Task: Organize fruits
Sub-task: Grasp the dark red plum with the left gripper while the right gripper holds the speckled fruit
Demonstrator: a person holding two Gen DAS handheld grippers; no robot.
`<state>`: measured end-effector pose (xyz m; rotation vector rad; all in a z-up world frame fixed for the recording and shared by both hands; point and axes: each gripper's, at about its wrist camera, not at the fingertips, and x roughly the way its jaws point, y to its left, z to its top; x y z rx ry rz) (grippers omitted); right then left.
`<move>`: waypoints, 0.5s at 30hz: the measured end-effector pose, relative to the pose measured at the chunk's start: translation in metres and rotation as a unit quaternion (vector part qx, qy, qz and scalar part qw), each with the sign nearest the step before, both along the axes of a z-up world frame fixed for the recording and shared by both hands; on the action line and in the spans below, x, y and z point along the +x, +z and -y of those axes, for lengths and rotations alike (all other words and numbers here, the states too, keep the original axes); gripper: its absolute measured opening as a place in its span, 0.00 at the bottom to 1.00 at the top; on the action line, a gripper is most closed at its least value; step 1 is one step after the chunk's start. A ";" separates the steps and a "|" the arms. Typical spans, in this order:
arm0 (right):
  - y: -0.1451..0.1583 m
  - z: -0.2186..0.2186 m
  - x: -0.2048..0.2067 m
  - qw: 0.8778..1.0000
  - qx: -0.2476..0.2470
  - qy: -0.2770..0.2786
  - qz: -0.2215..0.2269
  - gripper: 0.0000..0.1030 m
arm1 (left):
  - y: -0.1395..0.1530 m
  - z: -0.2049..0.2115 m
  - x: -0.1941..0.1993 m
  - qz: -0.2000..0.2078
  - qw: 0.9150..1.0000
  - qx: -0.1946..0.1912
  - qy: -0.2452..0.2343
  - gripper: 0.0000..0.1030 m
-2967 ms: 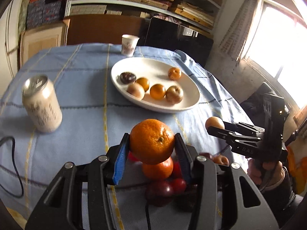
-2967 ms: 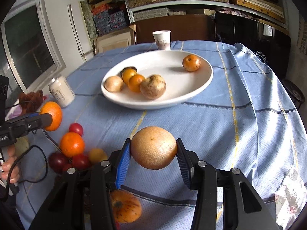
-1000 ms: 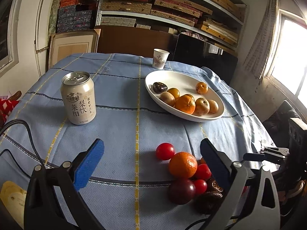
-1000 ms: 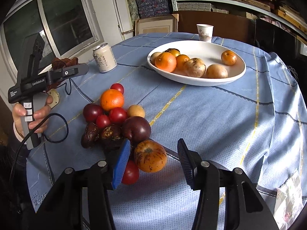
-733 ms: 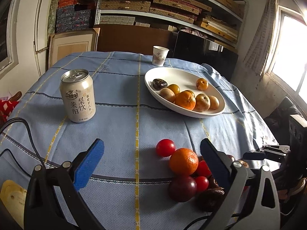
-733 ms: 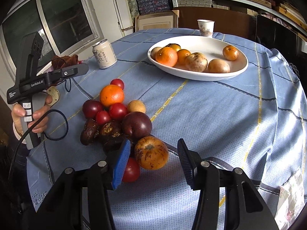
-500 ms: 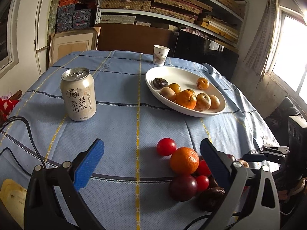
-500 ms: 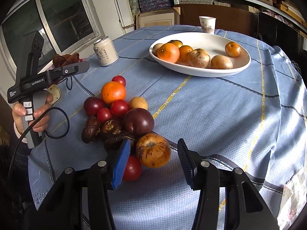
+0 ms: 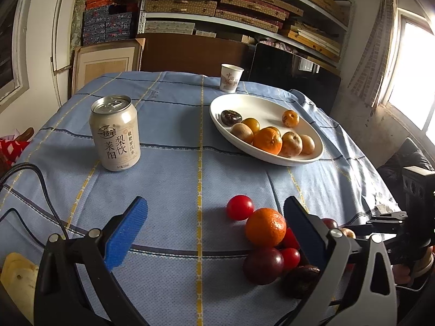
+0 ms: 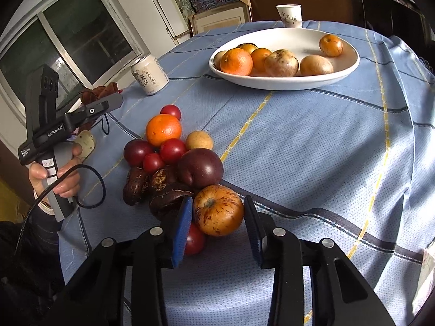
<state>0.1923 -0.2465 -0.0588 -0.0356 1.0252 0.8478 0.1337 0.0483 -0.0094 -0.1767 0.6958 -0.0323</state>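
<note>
A white plate [image 9: 272, 106] [image 10: 345, 68] holds several fruits. A pile of loose fruit lies on the blue tablecloth: an orange [image 9: 265, 226] [image 10: 163, 129], red tomatoes [image 9: 240, 207], dark plums [image 9: 262, 265] [image 10: 200, 170] and dark wrinkled fruits [image 10: 168, 202]. My right gripper [image 10: 217, 218] is open, its jaws on either side of a streaked orange-red fruit [image 10: 218, 210] at the near end of the pile. My left gripper [image 9: 214, 226] is wide open and empty; the orange sits just inside its right finger.
A drink can [image 9: 115, 133] [image 10: 149, 74] stands left of the plate. A paper cup [image 9: 230, 78] [image 10: 289, 15] stands at the table's far edge. A black cable [image 9: 40, 182] lies at the near left. Shelves and boxes stand behind the table.
Both grippers earlier carried fruits that now lie in the plate. In the last second my right gripper has moved forward around the streaked fruit; the left has barely moved.
</note>
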 end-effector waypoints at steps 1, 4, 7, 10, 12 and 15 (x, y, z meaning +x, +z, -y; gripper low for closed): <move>0.000 -0.001 0.000 1.000 -0.002 0.001 0.003 0.38 | 0.000 -0.001 -0.001 0.000 1.000 -0.001 0.001 0.95; -0.004 -0.003 -0.001 1.000 -0.001 0.012 -0.009 0.40 | 0.000 -0.001 -0.001 -0.001 1.000 -0.001 0.002 0.95; -0.004 -0.001 0.002 1.000 0.004 0.002 -0.013 0.38 | 0.000 -0.001 -0.002 -0.001 1.000 0.000 0.000 0.95; -0.002 0.003 0.003 1.000 0.002 -0.011 -0.005 0.38 | 0.001 -0.001 -0.003 0.001 1.000 0.003 -0.003 0.95; 0.002 0.010 0.005 0.999 0.028 -0.017 -0.009 0.38 | 0.002 -0.002 -0.005 0.001 1.000 0.001 -0.009 0.95; 0.009 0.021 0.010 0.997 0.066 -0.039 -0.009 0.38 | 0.005 -0.002 -0.008 0.004 1.000 -0.001 -0.027 0.95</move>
